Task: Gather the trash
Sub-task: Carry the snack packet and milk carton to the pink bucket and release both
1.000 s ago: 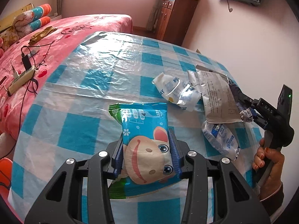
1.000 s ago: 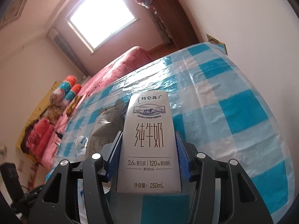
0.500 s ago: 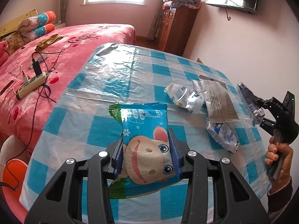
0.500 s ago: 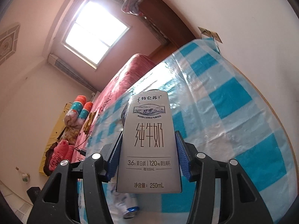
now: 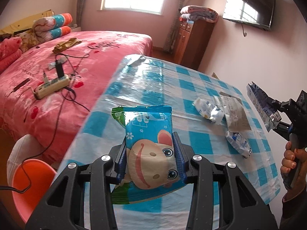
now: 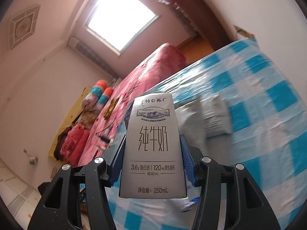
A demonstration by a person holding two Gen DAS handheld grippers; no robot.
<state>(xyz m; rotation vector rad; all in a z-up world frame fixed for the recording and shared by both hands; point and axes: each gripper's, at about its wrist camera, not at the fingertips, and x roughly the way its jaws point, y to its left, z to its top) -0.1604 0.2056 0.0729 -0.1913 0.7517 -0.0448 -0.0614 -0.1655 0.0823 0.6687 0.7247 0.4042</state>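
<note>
My left gripper (image 5: pixel 150 157) is shut on a blue snack bag with a cartoon cow face (image 5: pixel 148 134), held above the checked table (image 5: pixel 153 88). My right gripper (image 6: pixel 151 159) is shut on a grey 250 mL milk carton (image 6: pixel 152 145); it also shows at the right edge of the left wrist view (image 5: pixel 268 115), lifted off the table. On the table lie a flattened grey carton (image 5: pixel 235 115), a crumpled white wrapper (image 5: pixel 208 110) and a white-blue wrapper (image 5: pixel 238 143).
A pink bed (image 5: pixel 57 72) with a power strip and cables (image 5: pixel 51 85) stands left of the table. An orange basin (image 5: pixel 28 184) sits on the floor at lower left. A wooden cabinet (image 5: pixel 193 40) and wall TV (image 5: pixel 249 5) are behind.
Both grippers have lifted and pulled back from the table with their loads. The right gripper has swung its carton up and to the right, away from the trash pile.
</note>
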